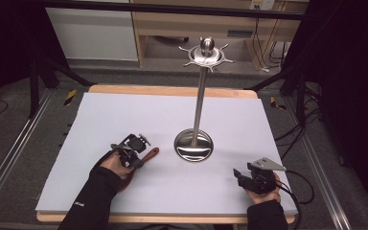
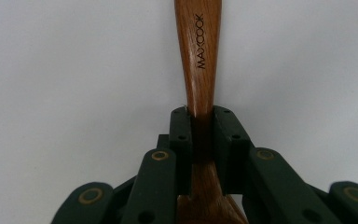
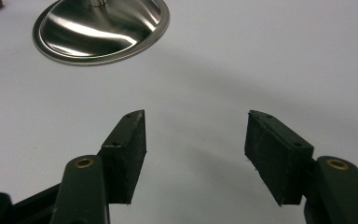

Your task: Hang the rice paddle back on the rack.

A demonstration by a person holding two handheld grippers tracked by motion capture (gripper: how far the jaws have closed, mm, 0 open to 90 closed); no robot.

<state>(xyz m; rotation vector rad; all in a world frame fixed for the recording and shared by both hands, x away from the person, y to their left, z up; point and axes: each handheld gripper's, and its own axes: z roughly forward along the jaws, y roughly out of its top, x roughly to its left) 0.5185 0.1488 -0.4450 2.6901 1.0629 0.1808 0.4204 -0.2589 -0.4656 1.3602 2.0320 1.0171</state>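
**Left claw clamps the wooden utensil; right claw waits wide apart**

Nearest, at the bottom of the high view, two dark sleeves come in over the front edge of the tabletop (image 1: 124, 120), which is covered by a pale sheet. Each hand carries one claw.

On the person's left, the left claw (image 1: 141, 160) is closed on a wooden utensil (image 1: 148, 154). In the left gripper view the two black pads (image 2: 182, 135) press on either side of the narrow neck of the reddish-brown handle, which runs straight up and away from the jaws and bears the printed word MAXCOOK. Below the pads the wood widens. From above, the utensil lies low on the sheet, one end pointing toward the middle of the tabletop, the rest hidden under the hand and claw.

On the person's right, the right claw (image 1: 237, 175) sits near the front right corner, grey three-cornered plate on top, cable trailing off to the side. In the right gripper view its jaws stand wide apart with bare sheet between them.

Farther in, near the middle of the tabletop, stands a metal stand (image 1: 200, 96): a round polished base, a thin upright pole, and a ring of short hooks at the top under a ball knob. The base lies between the two claws and beyond both, apart from each.
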